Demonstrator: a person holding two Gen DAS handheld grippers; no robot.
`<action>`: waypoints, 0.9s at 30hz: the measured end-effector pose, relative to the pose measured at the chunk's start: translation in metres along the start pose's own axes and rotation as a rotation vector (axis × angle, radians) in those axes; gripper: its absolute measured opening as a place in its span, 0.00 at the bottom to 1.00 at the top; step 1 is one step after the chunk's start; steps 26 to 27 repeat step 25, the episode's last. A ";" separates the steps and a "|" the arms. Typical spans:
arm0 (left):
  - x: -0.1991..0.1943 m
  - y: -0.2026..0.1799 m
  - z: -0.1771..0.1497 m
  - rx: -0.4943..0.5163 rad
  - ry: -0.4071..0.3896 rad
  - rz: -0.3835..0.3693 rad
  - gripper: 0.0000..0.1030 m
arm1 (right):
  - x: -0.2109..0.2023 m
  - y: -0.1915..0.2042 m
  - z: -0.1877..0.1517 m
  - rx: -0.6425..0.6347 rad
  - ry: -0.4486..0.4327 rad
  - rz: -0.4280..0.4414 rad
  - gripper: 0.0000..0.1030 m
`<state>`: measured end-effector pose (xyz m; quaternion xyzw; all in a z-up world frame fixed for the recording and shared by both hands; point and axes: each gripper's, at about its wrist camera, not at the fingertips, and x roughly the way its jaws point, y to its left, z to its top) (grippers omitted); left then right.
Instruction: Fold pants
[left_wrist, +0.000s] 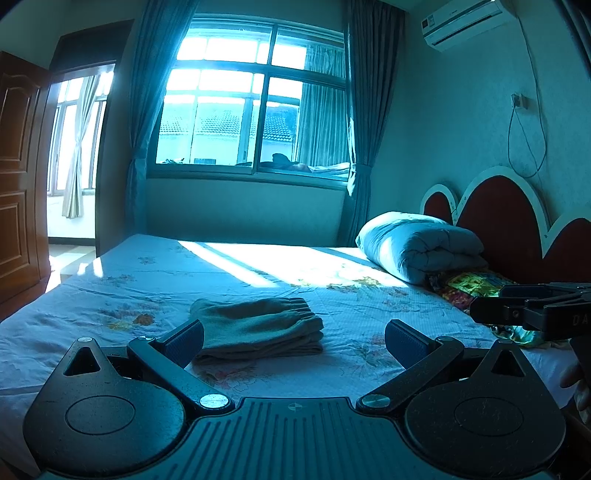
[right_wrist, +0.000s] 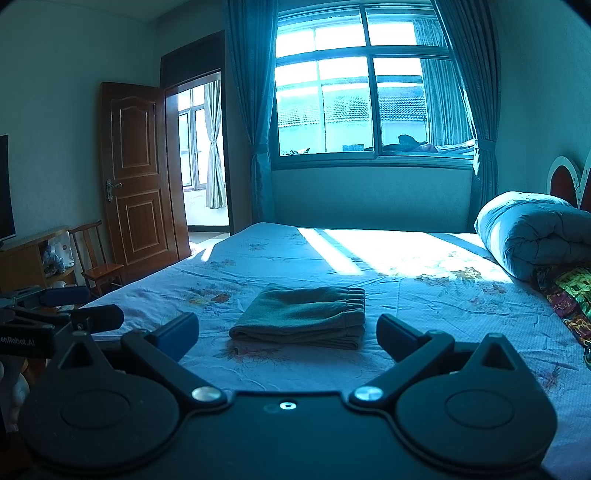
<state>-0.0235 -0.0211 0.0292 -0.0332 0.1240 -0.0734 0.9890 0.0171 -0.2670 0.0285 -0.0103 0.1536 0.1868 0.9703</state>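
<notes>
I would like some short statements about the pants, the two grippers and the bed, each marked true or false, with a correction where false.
1. The pants lie folded in a compact stack on the bed sheet. True.
2. The left gripper is shut on the pants. False: its jaws stand wide apart, and it holds nothing.
3. The right gripper is open and empty. True.
4. The rolled quilt lies on top of the pants. False: it lies apart from them, near the headboard.
5. The door beside the bed is closed. False: it stands open, and the next room shows through the doorway.
</notes>
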 end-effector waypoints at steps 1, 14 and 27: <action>0.001 0.000 0.000 0.001 0.000 0.002 1.00 | 0.000 0.000 0.000 0.000 0.001 -0.001 0.94; 0.002 -0.004 -0.002 0.020 0.020 -0.012 1.00 | 0.001 -0.004 -0.003 -0.021 0.006 -0.008 0.94; 0.005 0.003 -0.001 -0.013 0.015 -0.017 1.00 | 0.003 -0.007 -0.004 -0.025 0.011 -0.006 0.94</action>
